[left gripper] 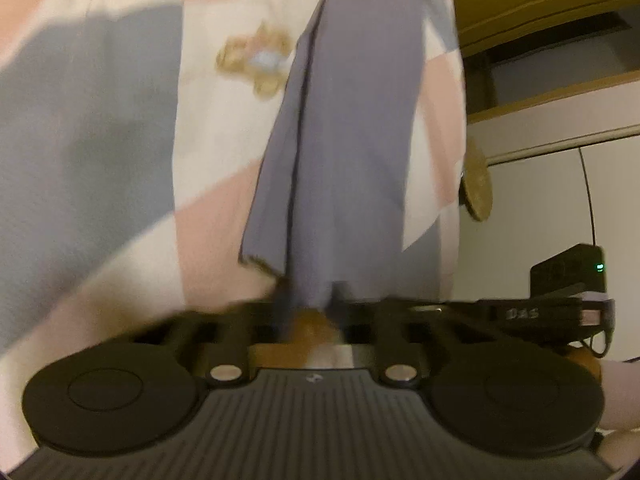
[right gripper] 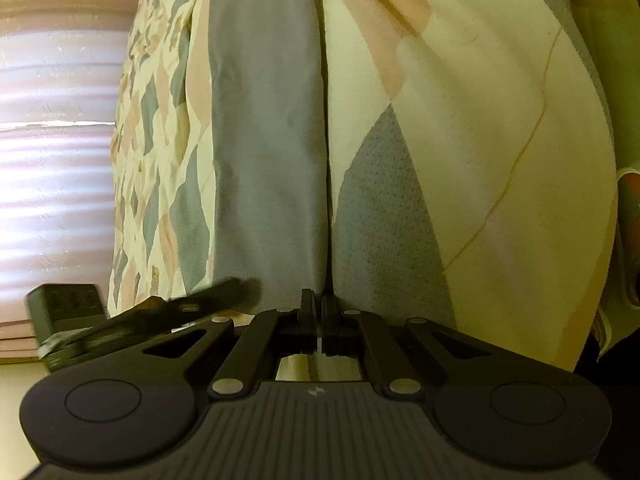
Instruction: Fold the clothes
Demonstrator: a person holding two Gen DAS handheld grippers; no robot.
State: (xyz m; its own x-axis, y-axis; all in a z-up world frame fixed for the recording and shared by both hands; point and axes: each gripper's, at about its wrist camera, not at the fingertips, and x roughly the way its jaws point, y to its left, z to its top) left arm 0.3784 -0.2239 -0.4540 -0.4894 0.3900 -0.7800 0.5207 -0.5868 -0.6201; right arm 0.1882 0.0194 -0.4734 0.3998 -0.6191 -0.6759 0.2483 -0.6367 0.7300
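A grey-lilac garment (left gripper: 344,152) hangs in folds straight ahead in the left wrist view, its lower end pinched in my left gripper (left gripper: 310,312), which is shut on it. In the right wrist view the same grey garment (right gripper: 268,140) runs up from my right gripper (right gripper: 319,312), whose fingers are closed together on its edge. Behind the garment lies a patchwork bedspread (left gripper: 120,140) of cream, pink and grey patches, also seen in the right wrist view (right gripper: 460,140). The rest of the garment is hidden above the frame.
A small black device with a green light (left gripper: 572,272) and the other gripper's arm (left gripper: 540,314) are at the right. White cabinet doors (left gripper: 560,200) stand beyond. In the right wrist view a pale curtain (right gripper: 56,160) fills the left side.
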